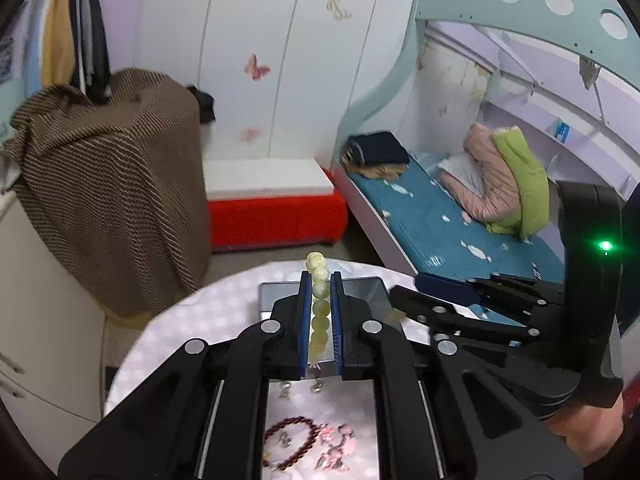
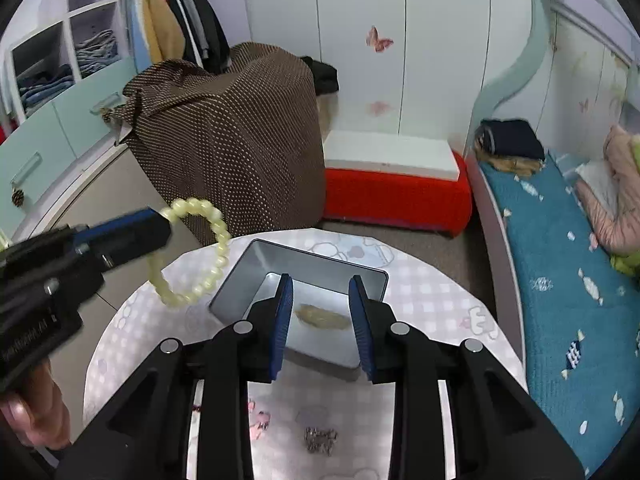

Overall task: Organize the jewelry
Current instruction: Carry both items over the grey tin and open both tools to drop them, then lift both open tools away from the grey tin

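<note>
My left gripper (image 1: 321,280) is shut on a pale yellow-green bead bracelet (image 1: 320,312). In the right wrist view the bracelet (image 2: 218,264) hangs as a loop from that gripper (image 2: 164,224), above the table's left edge and left of an open metal tin (image 2: 320,256). My right gripper (image 2: 320,284) hovers over the tin, jaws apart with nothing between them. A pale yellowish shape (image 2: 322,317) shows on the tin's floor; I cannot tell whether it is a piece or a reflection. A dark red bead bracelet (image 1: 288,444) and a pink piece (image 1: 332,444) lie on the table below my left gripper.
The round table (image 2: 432,296) wears a checked cloth. A small silver piece (image 2: 320,438) lies near its front. Behind it stand a brown cloth-draped object (image 2: 240,140) and a red bench (image 2: 396,196). A bed with a blue cover (image 2: 560,280) runs along the right.
</note>
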A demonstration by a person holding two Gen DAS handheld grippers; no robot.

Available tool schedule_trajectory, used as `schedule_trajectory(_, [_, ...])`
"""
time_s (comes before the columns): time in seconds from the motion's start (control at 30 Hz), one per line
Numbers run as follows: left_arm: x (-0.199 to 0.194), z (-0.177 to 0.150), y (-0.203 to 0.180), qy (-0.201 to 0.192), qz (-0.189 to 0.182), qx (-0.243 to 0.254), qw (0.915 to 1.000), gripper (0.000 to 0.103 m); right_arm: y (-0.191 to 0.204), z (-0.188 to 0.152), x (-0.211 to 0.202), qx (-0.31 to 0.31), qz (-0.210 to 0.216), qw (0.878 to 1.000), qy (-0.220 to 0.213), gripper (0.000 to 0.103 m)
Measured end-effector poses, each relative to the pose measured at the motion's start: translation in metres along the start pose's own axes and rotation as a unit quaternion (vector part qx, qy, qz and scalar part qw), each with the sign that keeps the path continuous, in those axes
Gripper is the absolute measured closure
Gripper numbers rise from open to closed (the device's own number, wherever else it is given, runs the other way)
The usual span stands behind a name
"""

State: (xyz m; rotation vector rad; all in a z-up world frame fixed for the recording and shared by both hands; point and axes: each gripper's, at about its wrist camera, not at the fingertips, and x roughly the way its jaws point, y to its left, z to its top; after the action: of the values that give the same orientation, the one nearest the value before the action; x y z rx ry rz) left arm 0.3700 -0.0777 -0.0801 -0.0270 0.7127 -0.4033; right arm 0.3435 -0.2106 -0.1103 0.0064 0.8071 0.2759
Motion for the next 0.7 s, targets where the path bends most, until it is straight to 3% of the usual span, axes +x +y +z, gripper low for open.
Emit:
schedule_trajectory(0.17, [0.037, 0.003, 0.005, 0.036, -0.017, -0.015, 0.9991, 0.094, -0.007, 0.008, 0.024, 0.009, 0.003, 1.000, 0.029, 0.076])
schedule_trajectory(0.37, [0.073, -0.006, 0.014, 0.087, -0.010, -0.016, 0.9960, 0.092, -0.012, 0.005, 0.036, 0.019, 0.007, 0.999, 0.050, 0.073])
schedule_trajectory(0.4, [0.078, -0.008, 0.014, 0.095, -0.003, -0.011, 0.9954, 0.085, -0.013, 0.004, 0.036, 0.019, 0.002, 0.999, 0.050, 0.058])
schedule_trajectory(0.53, [0.075, -0.009, 0.026, 0.085, 0.028, -0.034, 0.9954, 0.035, -0.028, 0.001, 0.033, 0.041, -0.019, 0.998, 0.044, 0.041])
schedule_trajectory(0.57, [0.070, -0.008, 0.030, 0.076, 0.032, -0.041, 0.9958, 0.019, -0.032, 0.000, 0.032, 0.045, -0.020, 0.998, 0.042, 0.029])
schedule_trajectory(0.6, [0.065, -0.008, 0.033, 0.066, 0.038, -0.045, 0.9961, 0.013, -0.035, -0.001, 0.029, 0.048, -0.027, 0.998, 0.036, 0.019])
schedule_trajectory(0.7, [0.050, -0.007, 0.035, 0.047, 0.057, -0.043, 0.9964, 0.010, -0.036, -0.004, 0.020, 0.053, -0.027, 0.998, 0.022, 0.008])
